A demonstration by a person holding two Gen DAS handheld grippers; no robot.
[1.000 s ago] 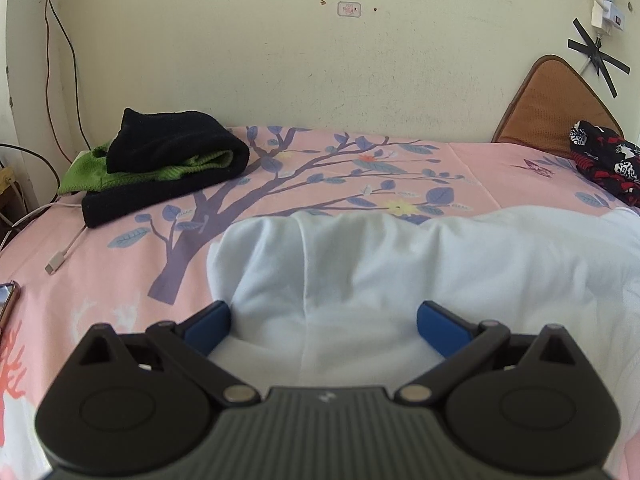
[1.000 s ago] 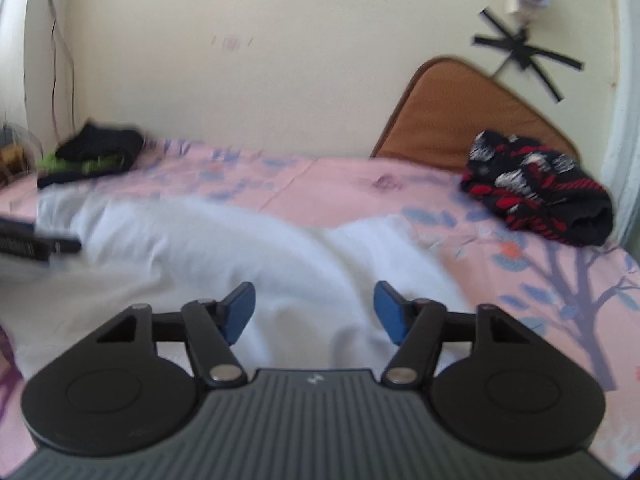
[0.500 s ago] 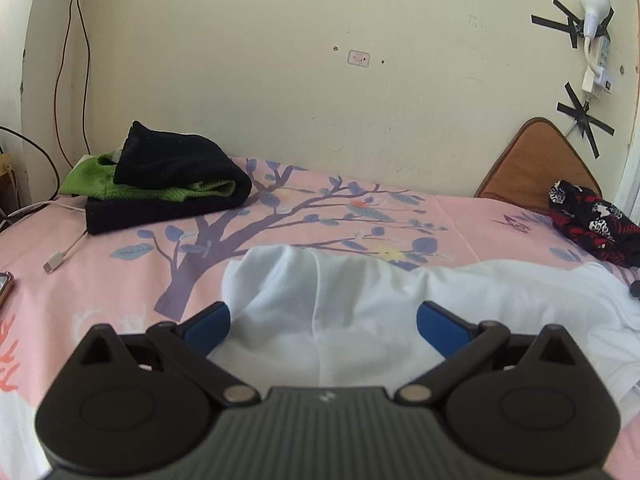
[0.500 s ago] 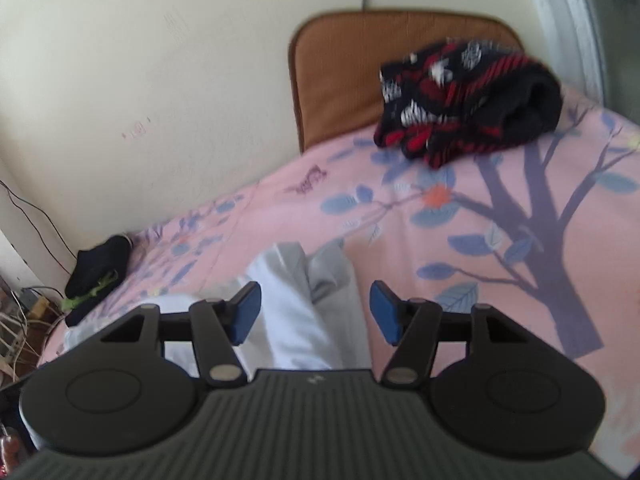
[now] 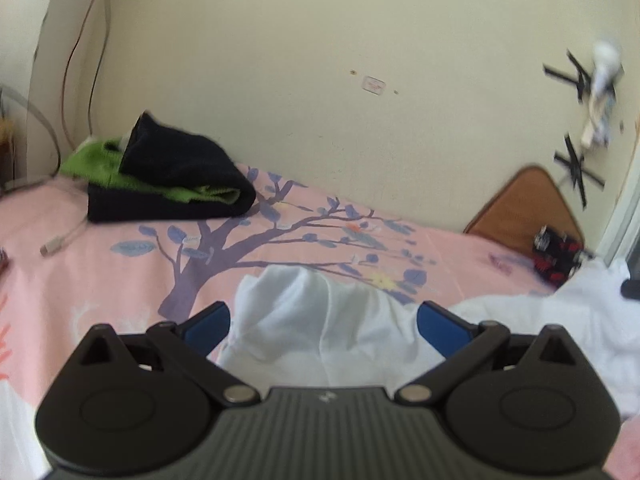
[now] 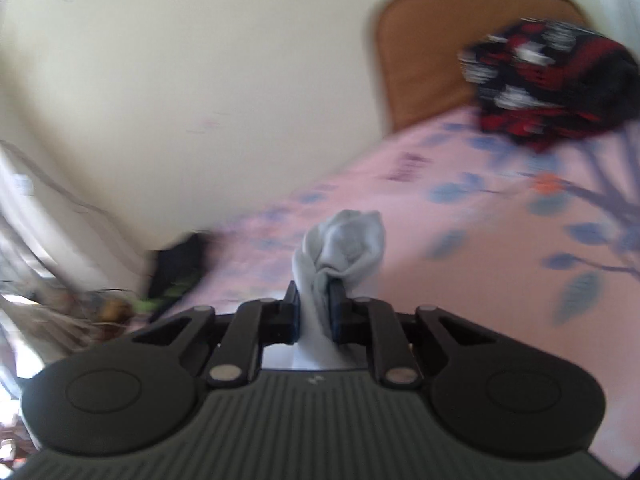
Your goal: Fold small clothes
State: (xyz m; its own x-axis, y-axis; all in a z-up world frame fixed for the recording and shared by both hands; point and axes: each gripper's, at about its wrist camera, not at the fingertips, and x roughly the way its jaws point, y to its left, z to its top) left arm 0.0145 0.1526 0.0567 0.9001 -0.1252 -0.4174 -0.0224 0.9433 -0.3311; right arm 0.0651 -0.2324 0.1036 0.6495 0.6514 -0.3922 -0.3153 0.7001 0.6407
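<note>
A white garment (image 5: 344, 320) lies on the pink tree-print bedsheet (image 5: 120, 276). In the left wrist view my left gripper (image 5: 323, 322) is open, its blue pads either side of a raised fold of the garment, not clamping it. In the right wrist view my right gripper (image 6: 314, 307) is shut on a bunched corner of the white garment (image 6: 344, 242), which sticks up between the pads above the sheet. That view is blurred.
A folded black and green pile (image 5: 168, 176) sits at the back left by the wall. A red, black and white garment (image 6: 548, 80) lies against a brown cushion (image 6: 420, 56) at the back right. A white cable plug (image 5: 52, 246) lies on the sheet at left.
My right gripper has closed on the garment's corner and swung, tilting its view. The left gripper stays open over the fold while the cloth draws in toward it.
</note>
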